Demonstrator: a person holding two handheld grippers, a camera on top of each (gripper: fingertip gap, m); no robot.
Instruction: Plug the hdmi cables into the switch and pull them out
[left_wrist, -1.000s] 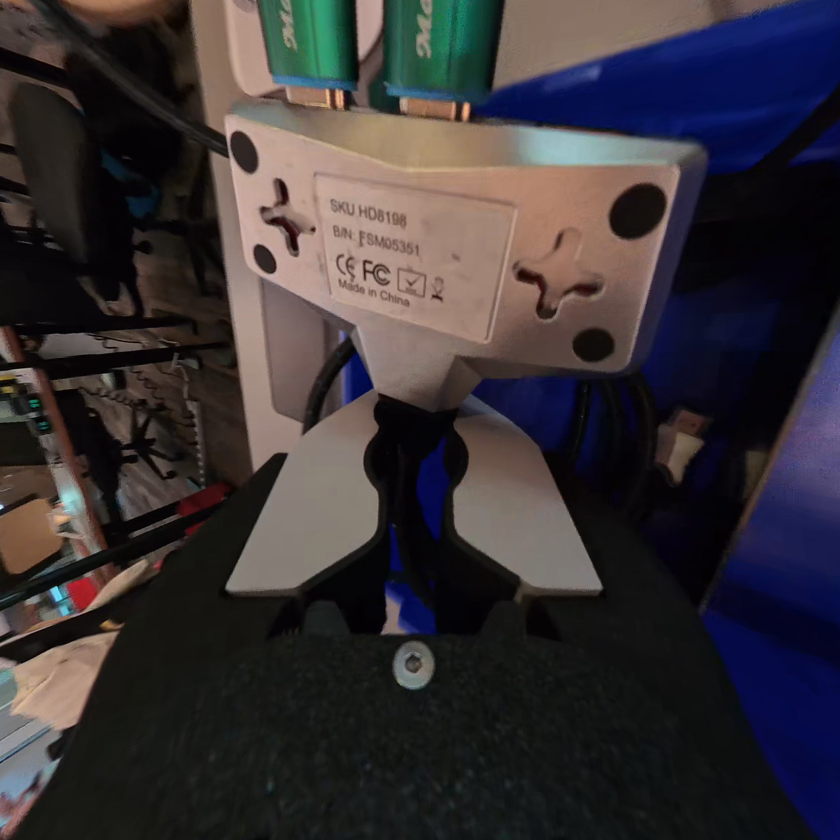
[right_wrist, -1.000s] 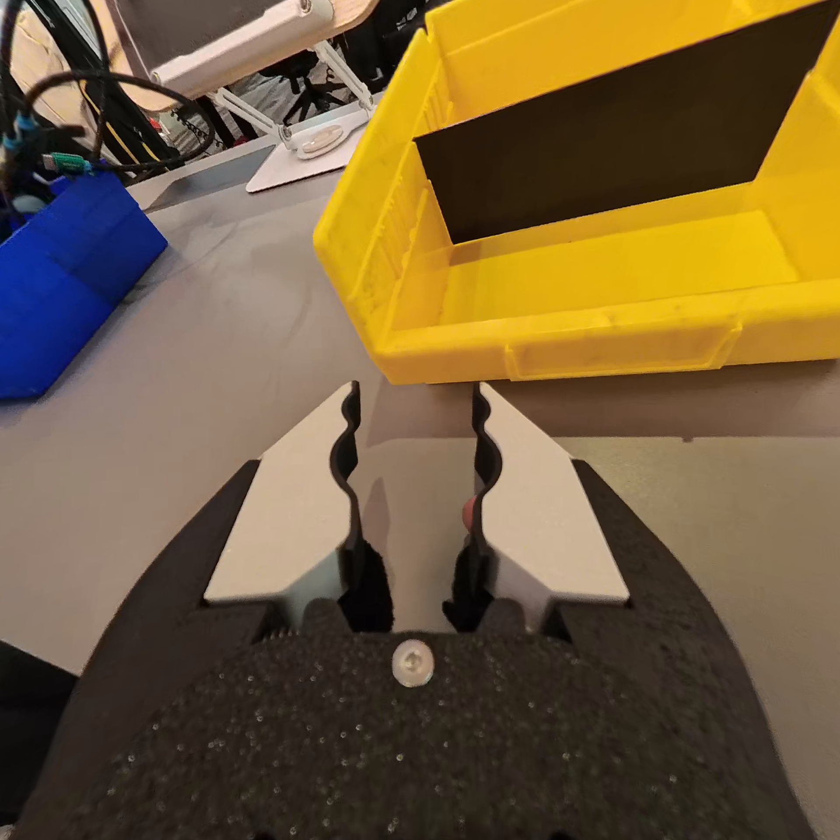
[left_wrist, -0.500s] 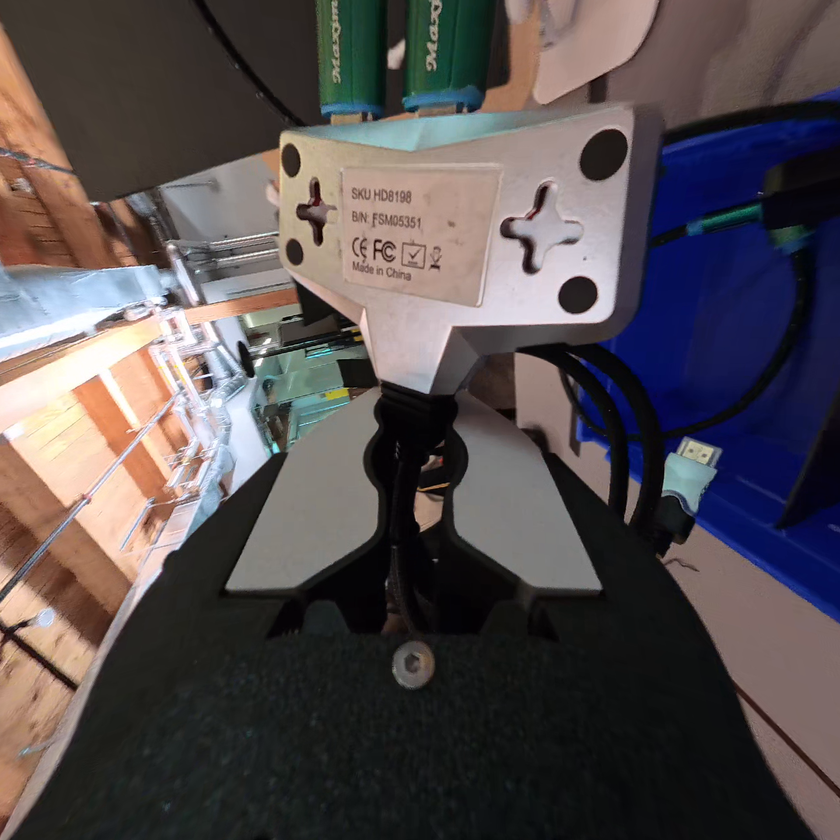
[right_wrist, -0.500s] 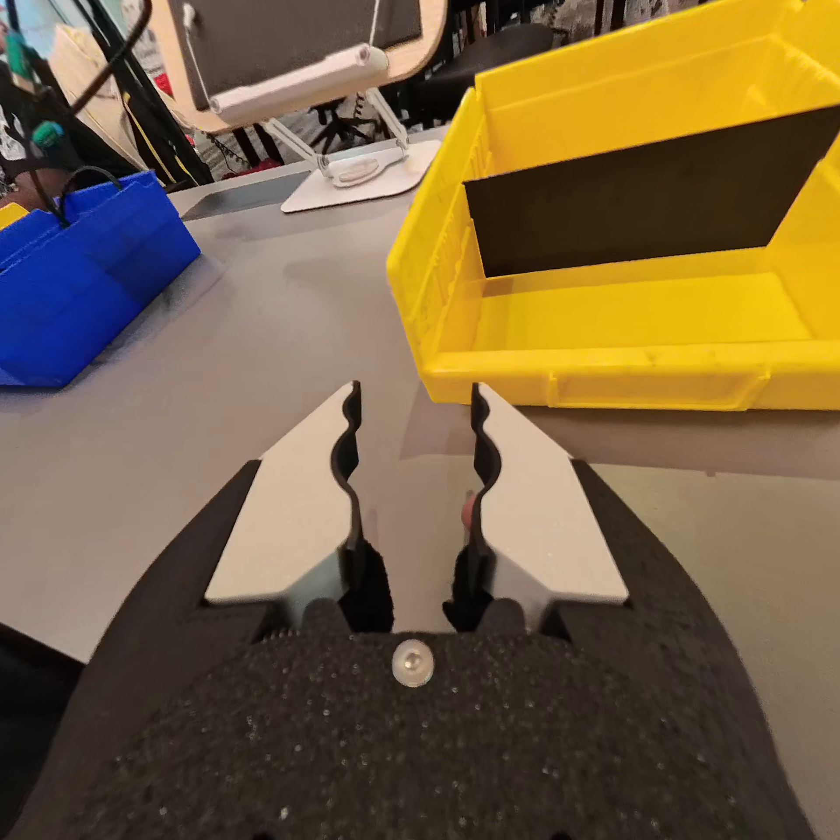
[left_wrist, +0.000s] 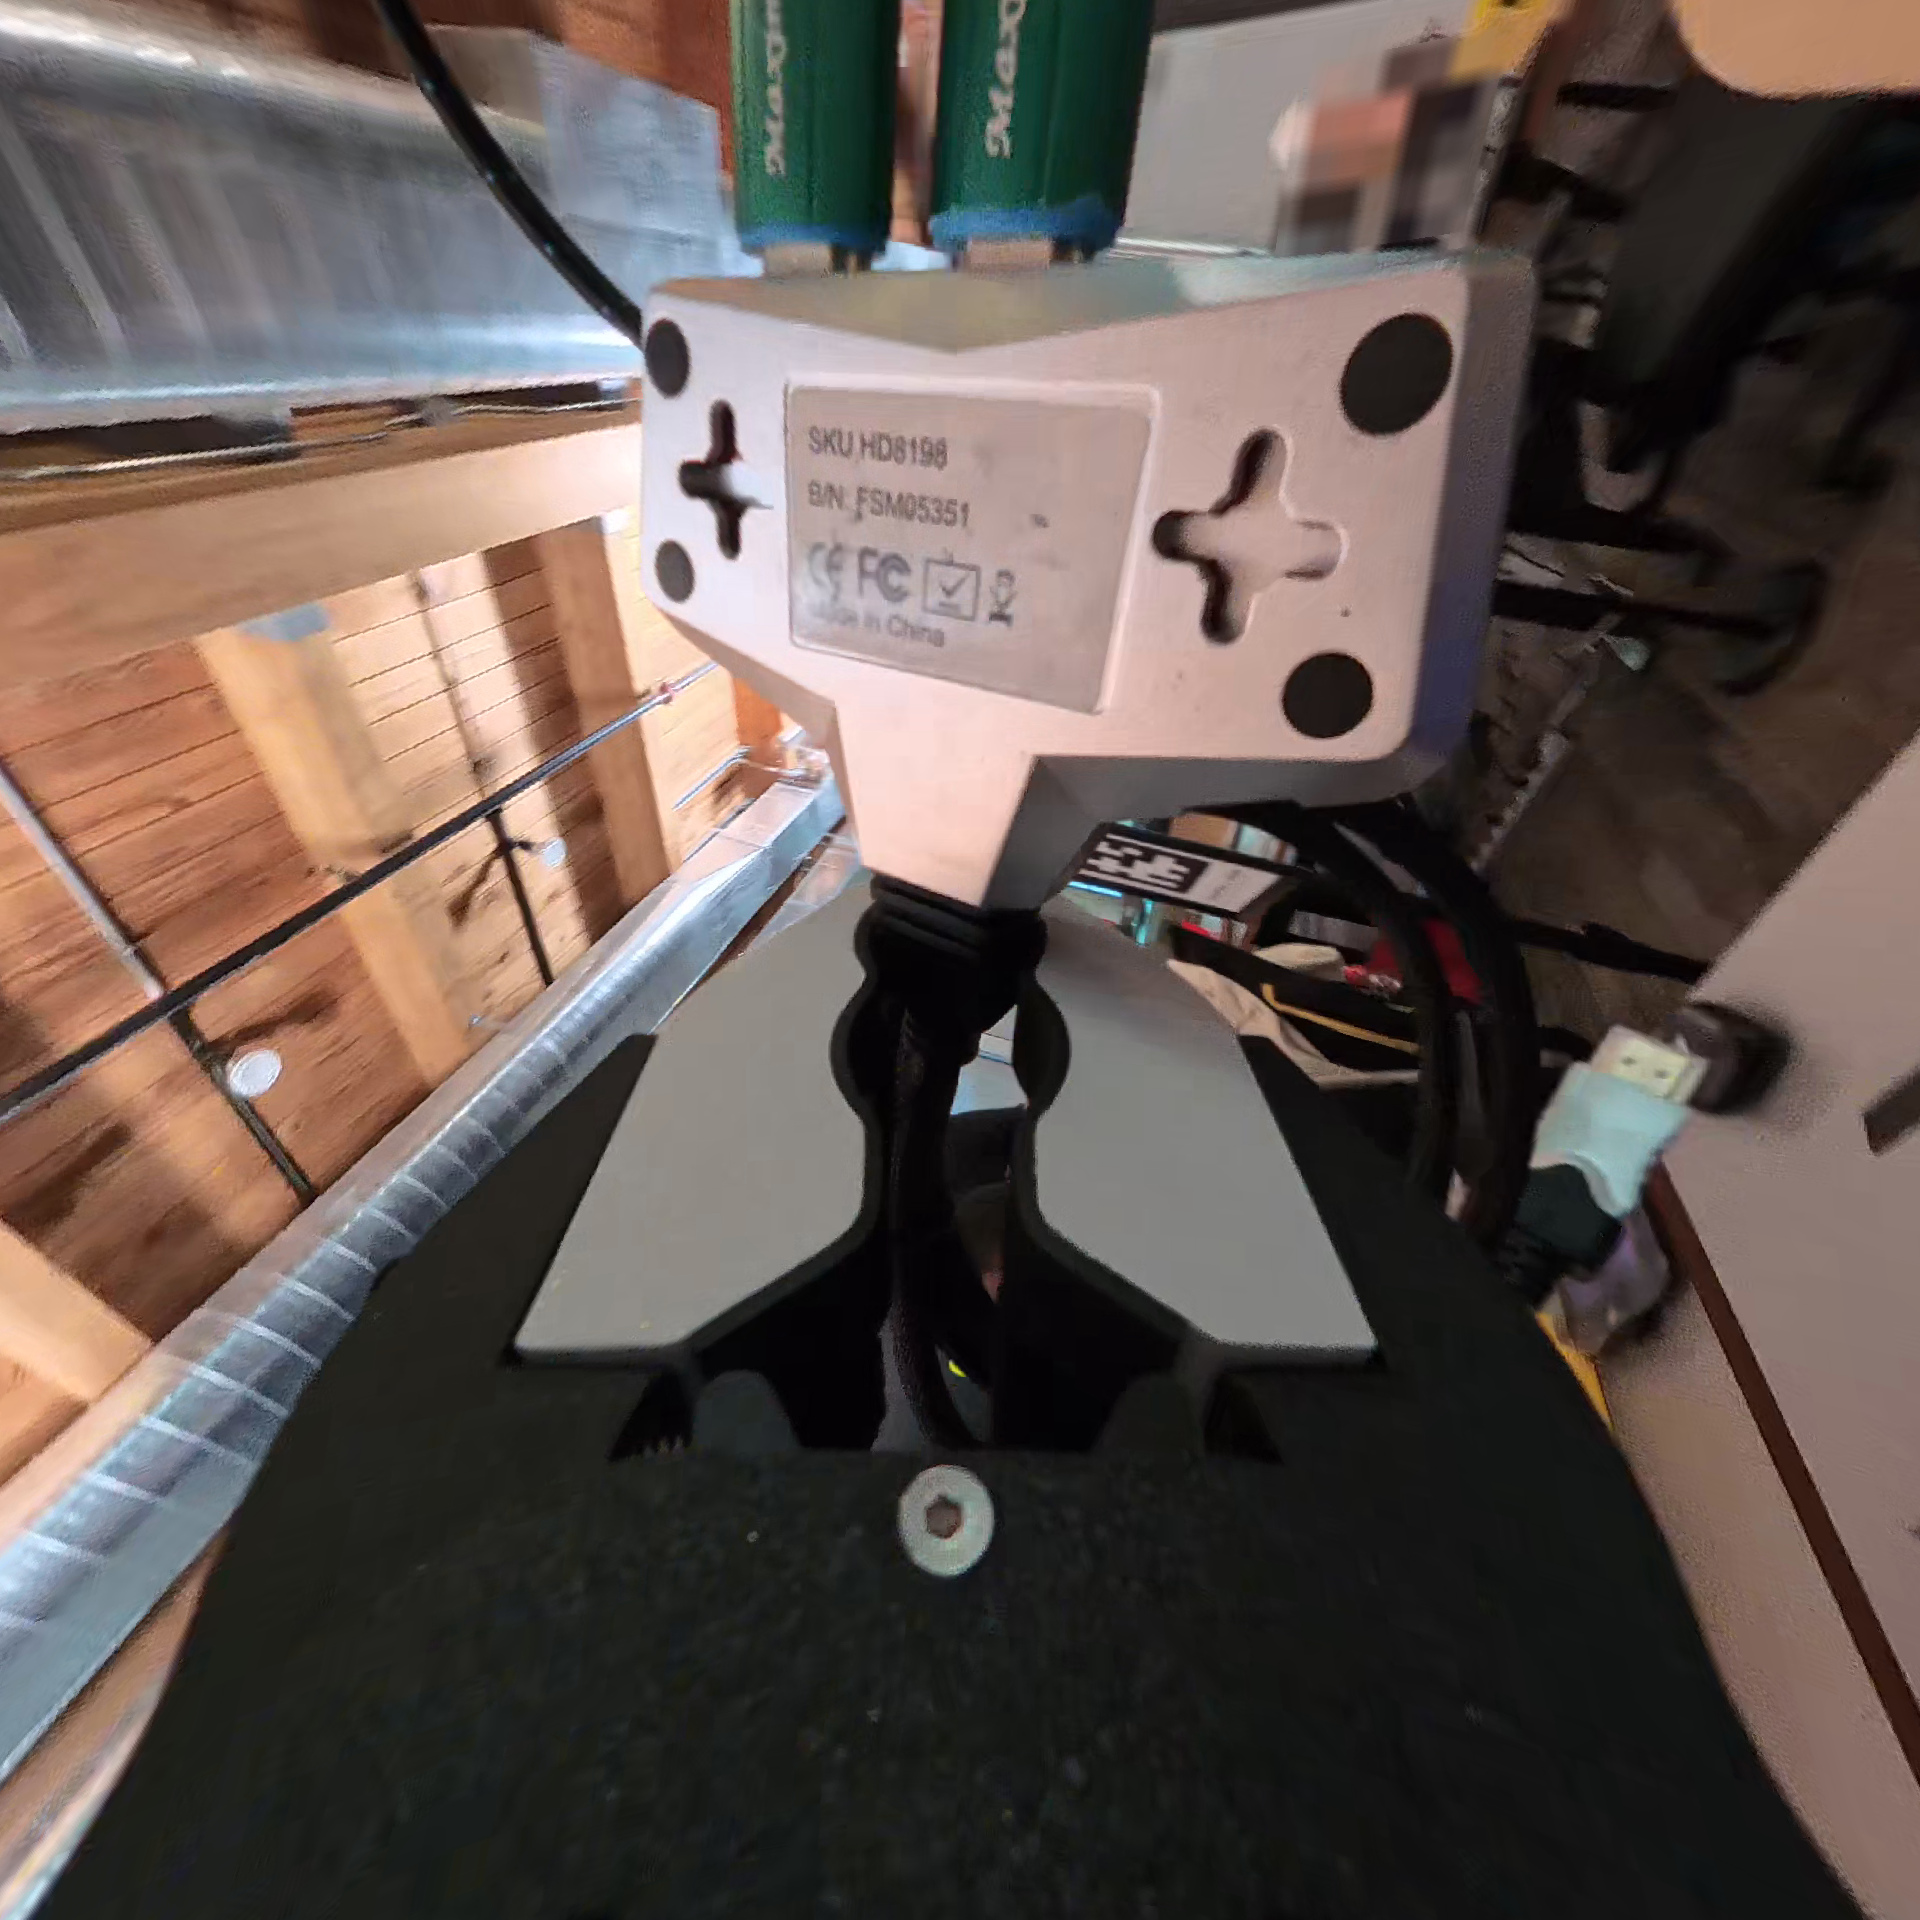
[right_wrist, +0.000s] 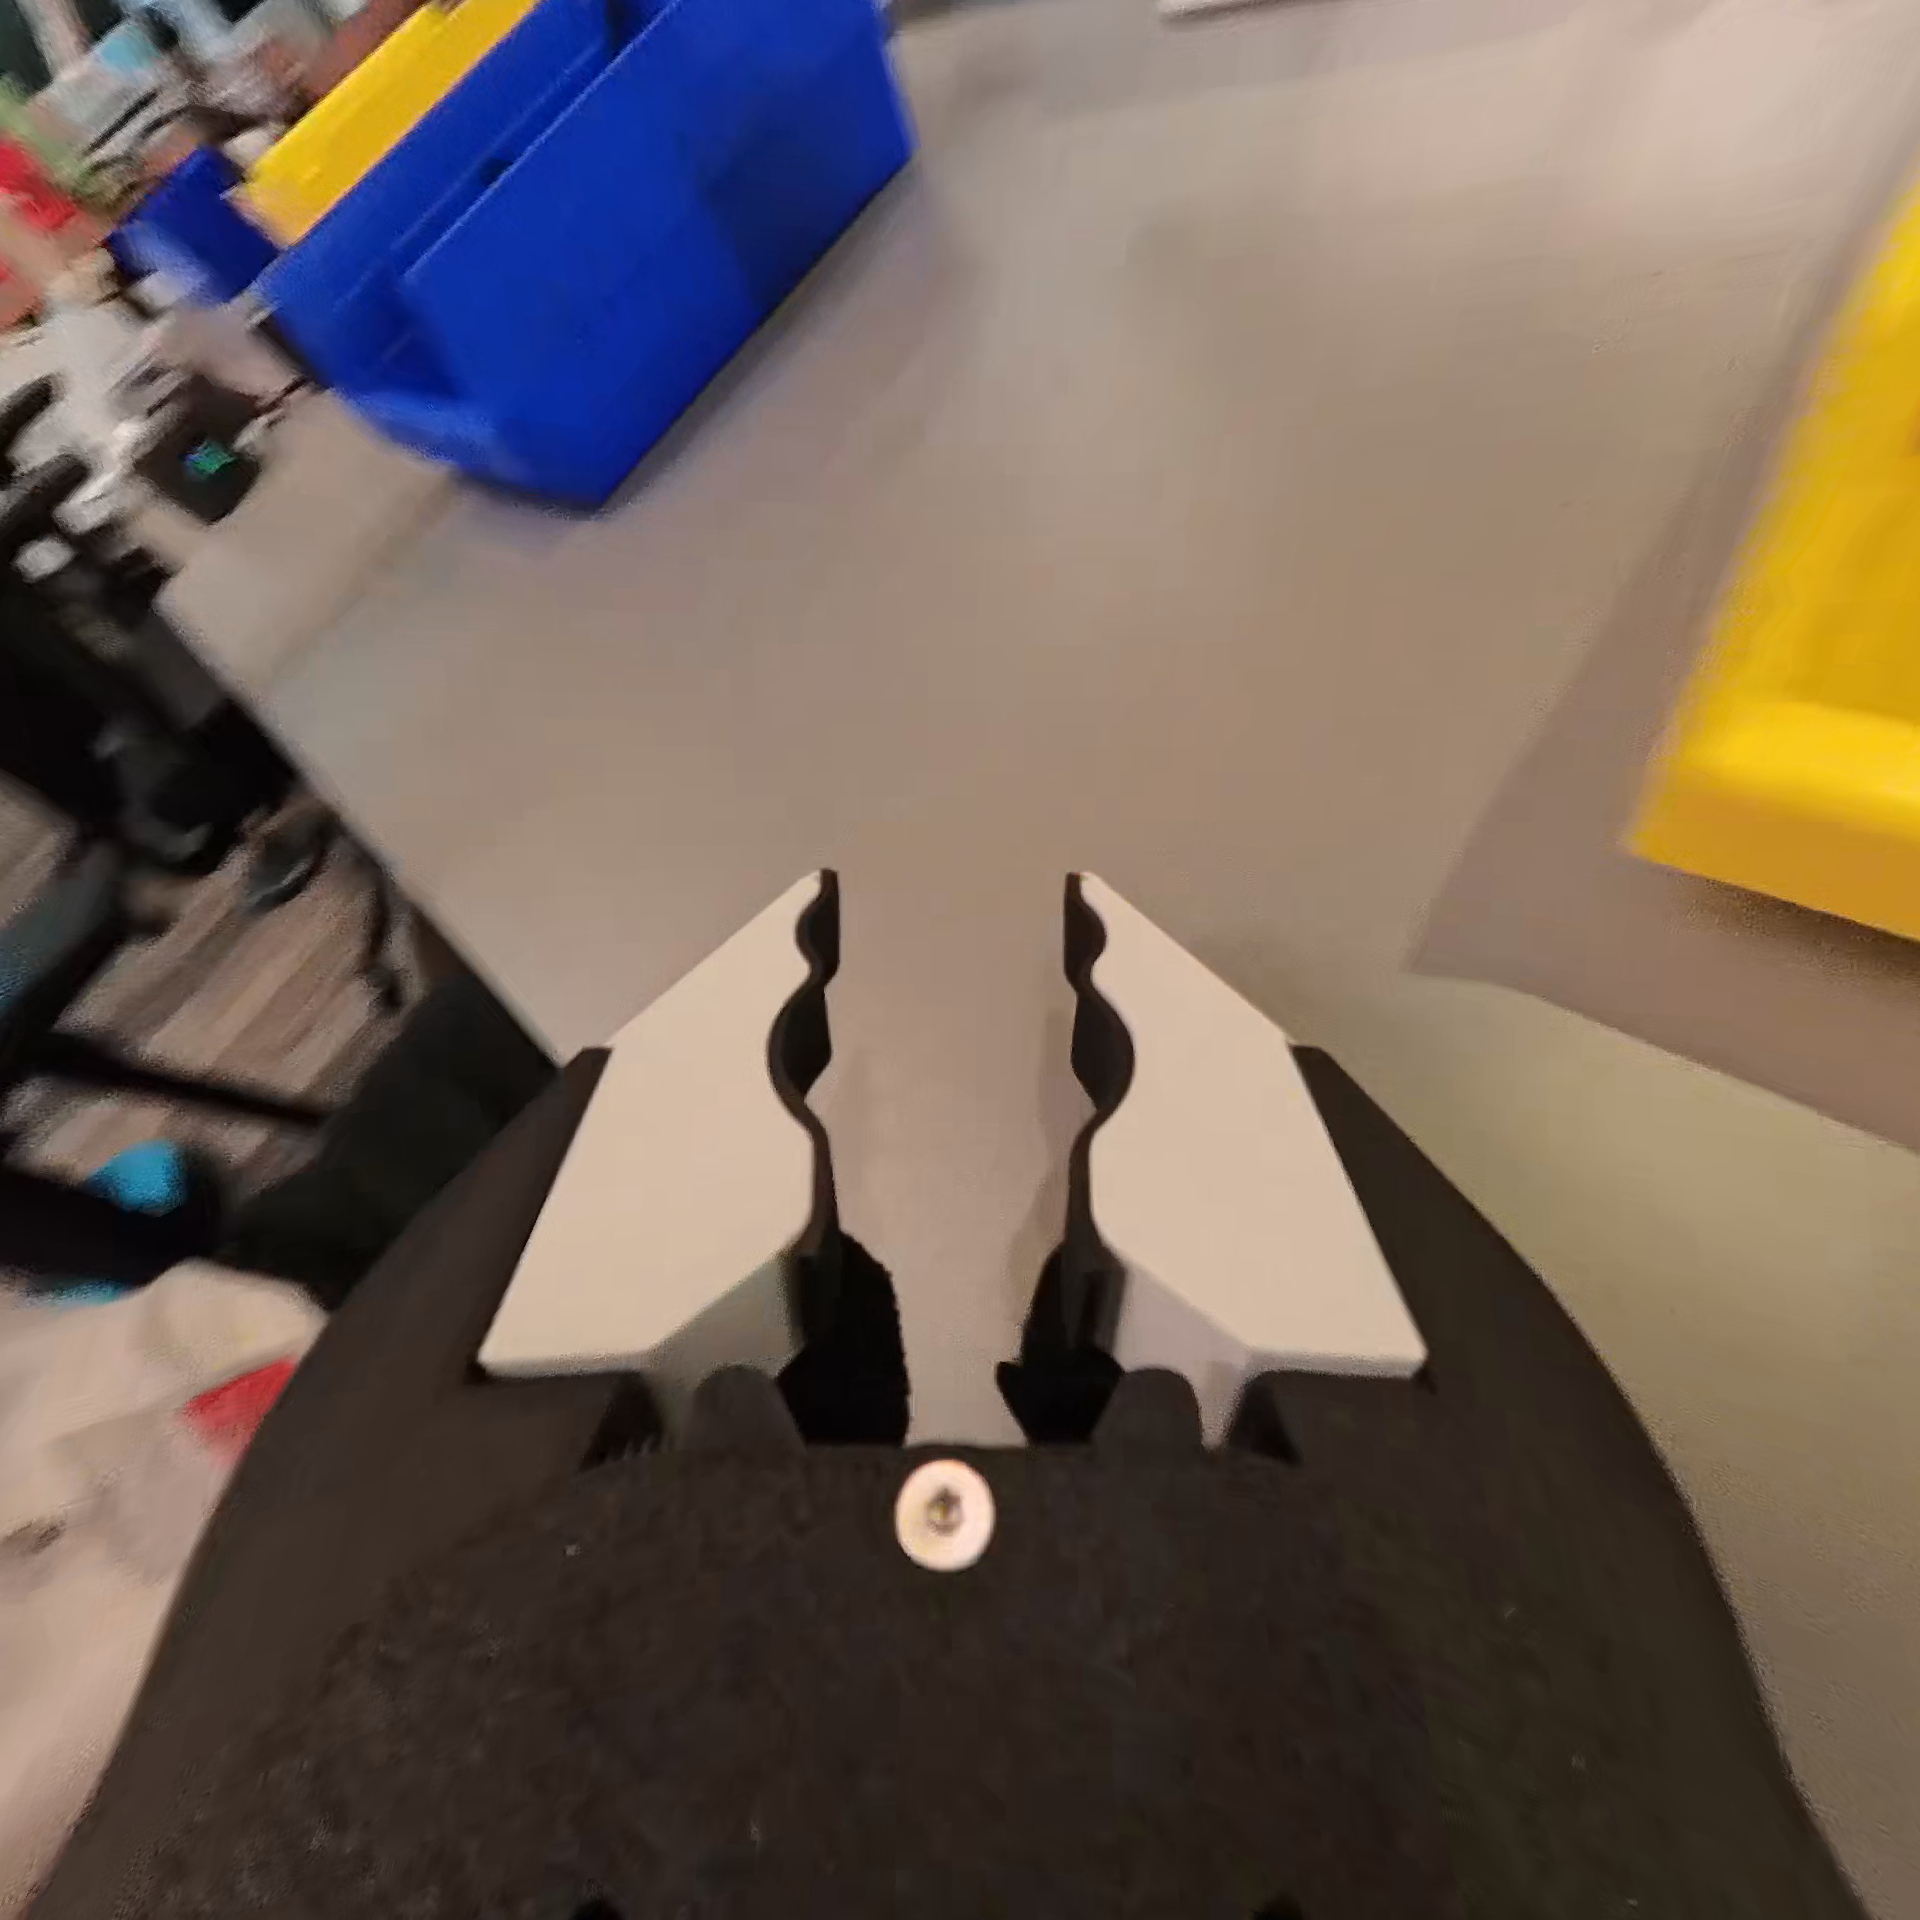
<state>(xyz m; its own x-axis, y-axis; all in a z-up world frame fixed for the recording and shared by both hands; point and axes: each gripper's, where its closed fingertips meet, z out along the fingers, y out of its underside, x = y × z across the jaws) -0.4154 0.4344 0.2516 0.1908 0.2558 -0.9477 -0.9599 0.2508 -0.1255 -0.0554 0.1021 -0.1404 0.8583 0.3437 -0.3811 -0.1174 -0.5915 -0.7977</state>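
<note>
My left gripper (left_wrist: 951, 925) is shut on the black cable neck (left_wrist: 940, 940) at the near end of the silver HDMI switch (left_wrist: 1226, 582) and holds the switch in the air, its labelled underside facing the camera. Two green HDMI plugs (left_wrist: 810, 125) (left_wrist: 1029, 114) sit side by side in the switch's far edge. A loose HDMI plug with a pale housing (left_wrist: 1605, 1117) hangs at the right, on black cable loops (left_wrist: 1455, 1039). My right gripper (right_wrist: 951, 881) is open and empty above the grey table (right_wrist: 1091, 520).
In the right wrist view a blue bin (right_wrist: 623, 239) stands at the far left of the table, with a yellow bin (right_wrist: 384, 104) behind it. Another yellow bin (right_wrist: 1818, 644) is at the right edge. The table's left edge drops to chairs and floor. Wooden beams and a metal duct (left_wrist: 416, 1143) fill the left wrist view. The grippers' ends are close to 65 cm from one another.
My left gripper has tilted upward with the switch; the blue bin behind it gave way to ceiling beams. My right gripper has swung left, so the yellow bin slid to the right edge.
</note>
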